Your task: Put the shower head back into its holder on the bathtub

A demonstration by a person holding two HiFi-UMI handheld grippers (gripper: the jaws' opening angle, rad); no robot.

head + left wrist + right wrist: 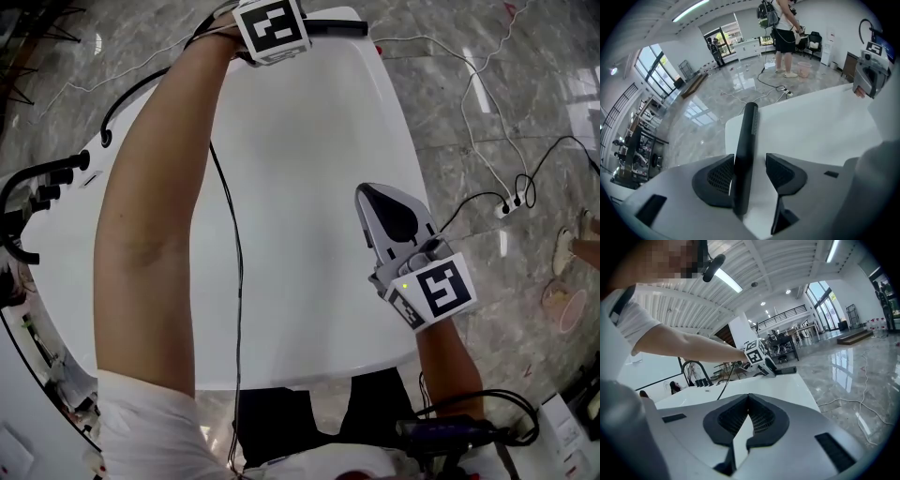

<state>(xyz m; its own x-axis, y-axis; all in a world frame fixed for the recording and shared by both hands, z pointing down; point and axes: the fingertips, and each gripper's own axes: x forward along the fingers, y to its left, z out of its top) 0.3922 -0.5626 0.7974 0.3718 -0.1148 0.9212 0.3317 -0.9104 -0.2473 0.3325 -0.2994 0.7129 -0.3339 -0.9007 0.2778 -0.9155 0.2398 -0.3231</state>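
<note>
**Looking down at a white tub and a black shower head**

Head view: The tub (309, 187) fills the middle. A bare arm (150, 216) runs up the left side to the left gripper (272, 28) at 12 o'clock, at the tub's far end. The shower head (333, 26) sticks out of it toward 3 o'clock and lies on the far rim. The right gripper (367, 197) is at 4 o'clock over the tub. A black tap (28, 187) sits at 9 o'clock. Cables (487, 141) lie on the floor at 2 o'clock.

Left gripper view: The jaws are spread wide. The shower head's black bar stands between them and points to 12 o'clock. It leans on the left pad (719, 177). The right pad (783, 174) is apart from it, so nothing pinches the bar. A person (785, 33) stands far off at 12 o'clock.

Right gripper view: The jaws are pressed together at the tips, with nothing between them. The left gripper and shower head show at 12 o'clock, just above the jaws.
</note>
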